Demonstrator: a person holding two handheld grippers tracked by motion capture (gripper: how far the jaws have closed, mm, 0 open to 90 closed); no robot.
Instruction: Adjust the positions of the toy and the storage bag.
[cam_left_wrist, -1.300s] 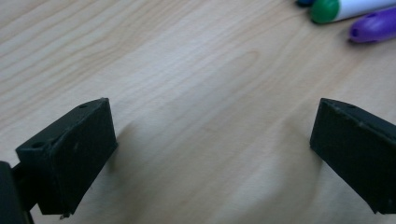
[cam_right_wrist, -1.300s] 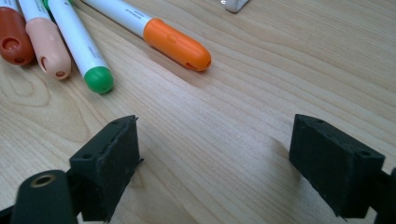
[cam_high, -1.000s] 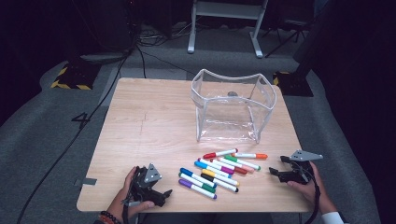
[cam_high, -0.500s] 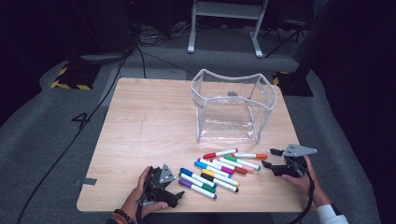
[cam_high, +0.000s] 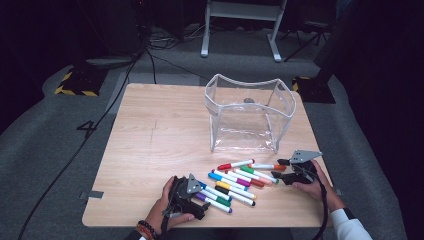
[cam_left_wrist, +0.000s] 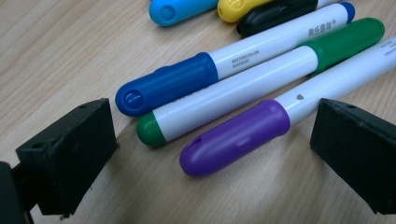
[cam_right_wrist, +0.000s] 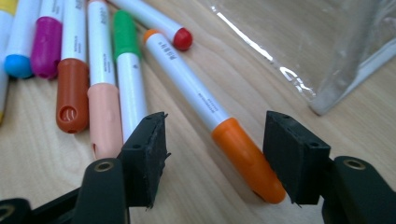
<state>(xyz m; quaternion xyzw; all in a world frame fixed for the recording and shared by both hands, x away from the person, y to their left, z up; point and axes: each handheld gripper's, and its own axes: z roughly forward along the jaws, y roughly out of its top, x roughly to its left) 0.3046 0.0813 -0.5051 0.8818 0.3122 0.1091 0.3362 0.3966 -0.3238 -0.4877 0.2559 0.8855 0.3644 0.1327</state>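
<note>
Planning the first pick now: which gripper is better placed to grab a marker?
Right, probably. The right gripper already straddles the orange-capped marker, its jaws having just been closing around it. The left gripper stands wide open with the purple-capped marker between its jaws.

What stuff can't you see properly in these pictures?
- Purple marker: its far end runs off the left gripper view's right edge.
- Orange marker: its cap tip sits behind the right gripper's jaw in the right gripper view.
- Small dark spot at the clear bag: too small in the high view to identify.
</note>
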